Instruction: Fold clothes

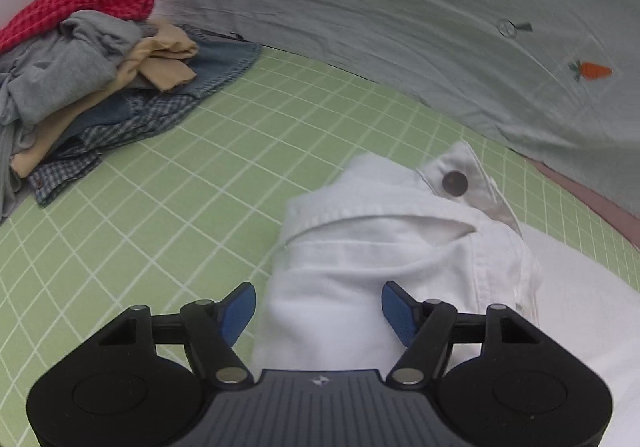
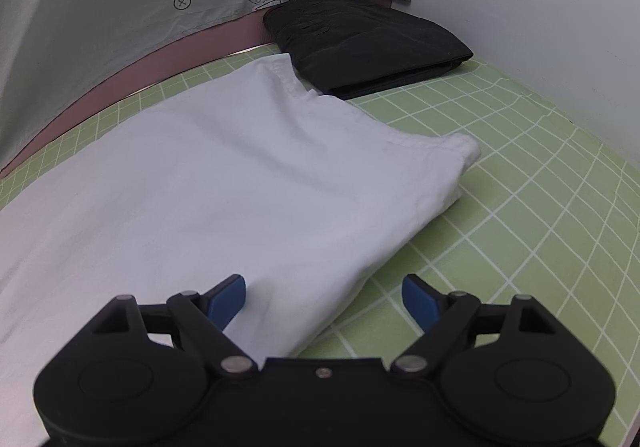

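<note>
White trousers (image 1: 372, 247) lie flat on the green grid mat (image 1: 200, 175). In the left wrist view their waistband and dark button (image 1: 455, 183) point away from me. My left gripper (image 1: 319, 307) is open, its blue pads either side of the waist end, just above the cloth. In the right wrist view the trouser legs (image 2: 224, 183) stretch toward a folded black garment (image 2: 368, 47). My right gripper (image 2: 323, 297) is open over the near edge of the white cloth, nothing between its pads.
A pile of unfolded clothes (image 1: 80, 79), red, grey, tan and denim, sits at the far left of the mat. A grey sheet (image 1: 400, 27) with a carrot print hangs behind. A white wall (image 2: 540, 7) stands at the right.
</note>
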A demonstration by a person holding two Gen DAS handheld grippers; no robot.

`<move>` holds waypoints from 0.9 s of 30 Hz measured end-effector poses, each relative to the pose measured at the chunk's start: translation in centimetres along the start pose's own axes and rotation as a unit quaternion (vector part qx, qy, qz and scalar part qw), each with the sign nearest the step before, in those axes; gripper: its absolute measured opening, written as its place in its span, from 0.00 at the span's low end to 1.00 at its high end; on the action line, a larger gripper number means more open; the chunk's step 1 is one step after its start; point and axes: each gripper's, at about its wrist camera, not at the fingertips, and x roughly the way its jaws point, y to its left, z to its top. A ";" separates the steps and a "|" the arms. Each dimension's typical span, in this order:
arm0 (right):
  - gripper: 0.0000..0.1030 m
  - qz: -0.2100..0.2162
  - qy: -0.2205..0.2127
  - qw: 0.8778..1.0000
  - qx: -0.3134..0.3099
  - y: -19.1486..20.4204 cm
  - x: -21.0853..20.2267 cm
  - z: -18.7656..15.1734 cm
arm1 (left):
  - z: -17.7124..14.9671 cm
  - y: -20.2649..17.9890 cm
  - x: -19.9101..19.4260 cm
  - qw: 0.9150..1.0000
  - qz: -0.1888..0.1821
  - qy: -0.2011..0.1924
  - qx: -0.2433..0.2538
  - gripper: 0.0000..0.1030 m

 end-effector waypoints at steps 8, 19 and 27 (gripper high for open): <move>0.84 0.010 -0.002 0.999 -0.044 2.2 -0.4 -0.3 | -2.5 -4.4 2.1 0.998 0.058 -0.003 0.034 0.70; 0.84 -0.001 -0.047 0.995 -0.088 3.8 -0.2 2.5 | -1.6 -3.2 2.7 0.998 0.062 0.023 -0.003 0.88; 0.85 0.010 -0.074 0.987 -0.144 10.7 -1.9 3.0 | -1.4 -2.1 1.2 0.998 0.044 0.042 -0.020 0.90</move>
